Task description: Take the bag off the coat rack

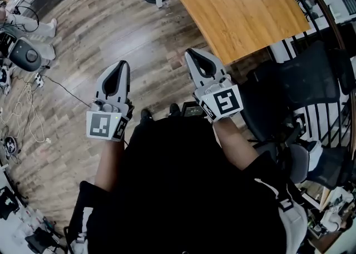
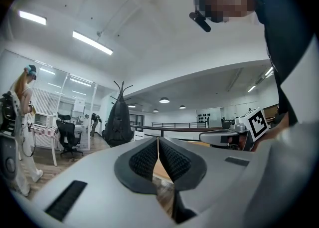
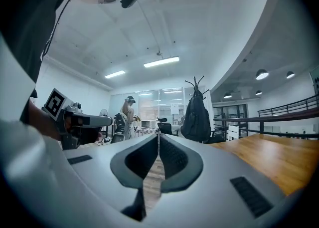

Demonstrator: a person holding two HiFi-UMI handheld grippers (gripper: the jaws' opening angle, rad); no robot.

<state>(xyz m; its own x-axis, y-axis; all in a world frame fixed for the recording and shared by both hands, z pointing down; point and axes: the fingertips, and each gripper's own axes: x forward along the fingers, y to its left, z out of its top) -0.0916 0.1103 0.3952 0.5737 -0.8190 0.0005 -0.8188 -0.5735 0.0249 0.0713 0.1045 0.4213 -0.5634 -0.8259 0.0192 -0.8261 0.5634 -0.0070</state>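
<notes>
A dark bag (image 3: 195,118) hangs on a black coat rack (image 3: 195,84) far across the room in the right gripper view. The left gripper view shows the same bag (image 2: 118,120) on the rack (image 2: 121,88), small and distant. My left gripper (image 1: 119,70) and right gripper (image 1: 196,58) are held side by side in front of the person's body, both shut with nothing between the pads. In the left gripper view the left gripper (image 2: 158,148) has its jaws pressed together; the right gripper (image 3: 158,144) looks the same in its own view.
A wooden table (image 1: 233,8) lies ahead on the right, with black office chairs (image 1: 303,83) beside it. Cables (image 1: 25,114) and equipment lie on the wood floor at left. A second person (image 3: 128,114) stands far off near a glass partition. A railing (image 3: 279,117) runs behind the table.
</notes>
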